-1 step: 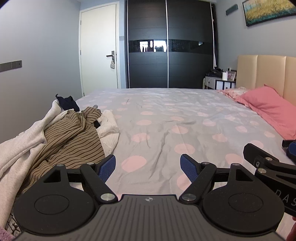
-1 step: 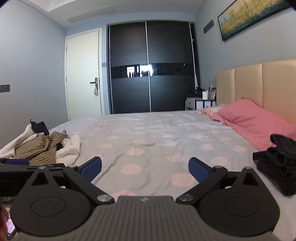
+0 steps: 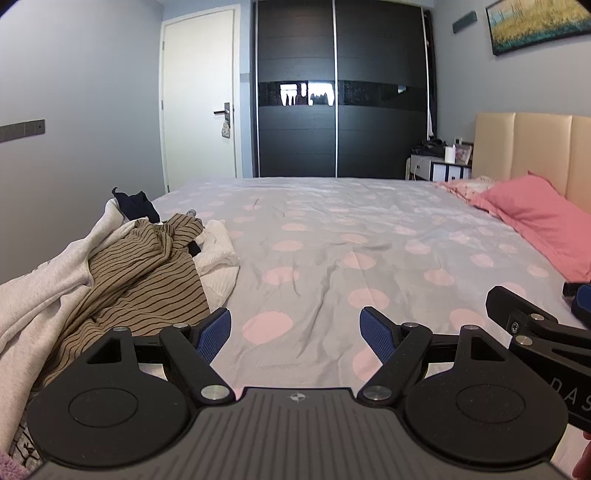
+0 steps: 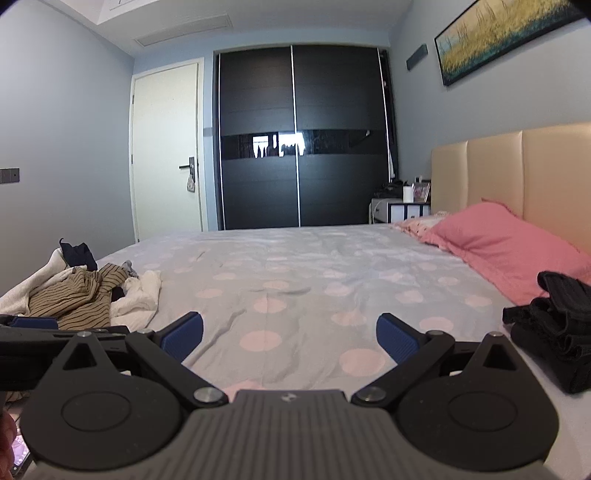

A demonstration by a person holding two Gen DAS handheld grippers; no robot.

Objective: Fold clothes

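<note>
The clothes (image 3: 122, 273) lie in a loose heap at the left edge of the bed (image 3: 332, 236), while a dark bundle (image 4: 554, 328), perhaps already folded, sits beside the pink pillow (image 4: 509, 243). The left gripper (image 3: 295, 330) and right gripper (image 4: 290, 334) hover over bare sheet, jaws wide apart and holding nothing. Judging by the heap, a garment from it wants grasping and spreading flat.

Bedspread (image 3: 332, 236): grey, pink dots. Pillow (image 3: 535, 218): pink. Headboard (image 3: 532, 144): beige. Wardrobe (image 3: 340, 92): black, glossy band. Door (image 3: 199, 107): white. Walls (image 3: 81, 110): pale grey-blue. Shirt (image 3: 140, 280): brown, thin dark stripes. Sweater (image 3: 44, 280): off-white. Folded clothes (image 4: 554, 325): black. Gripper pads (image 3: 214, 332): blue. Painting (image 4: 506, 33): yellow and teal.
</note>
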